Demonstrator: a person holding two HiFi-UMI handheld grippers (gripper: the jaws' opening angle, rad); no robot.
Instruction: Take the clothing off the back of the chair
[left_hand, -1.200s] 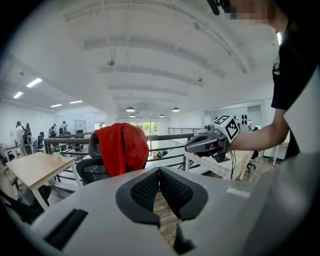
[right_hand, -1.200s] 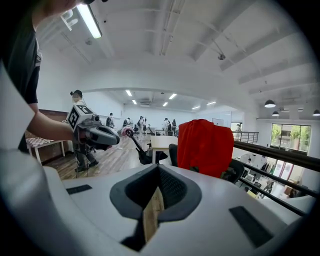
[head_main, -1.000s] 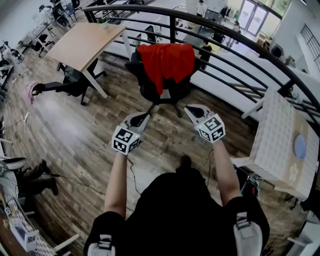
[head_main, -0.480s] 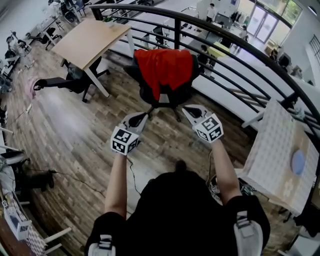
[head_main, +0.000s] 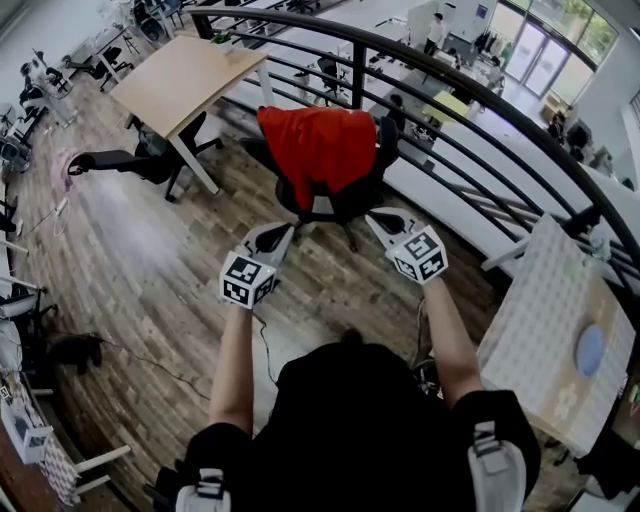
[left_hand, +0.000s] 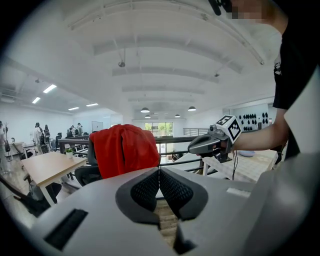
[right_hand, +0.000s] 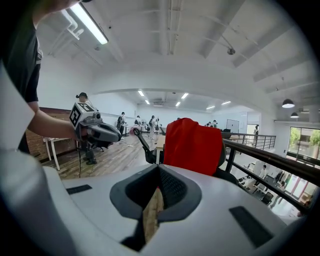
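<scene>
My left gripper (left_hand: 159, 183) and right gripper (right_hand: 158, 186) both had their jaws pressed together on nothing. The red top (head_main: 320, 150) hung over the back of the chair (head_main: 345, 203), ahead of both pairs of jaws and well apart from them. I judged it light, soft and limp, likely to sag. I'd pinch the fold along the top edge, one shoulder per gripper.
</scene>
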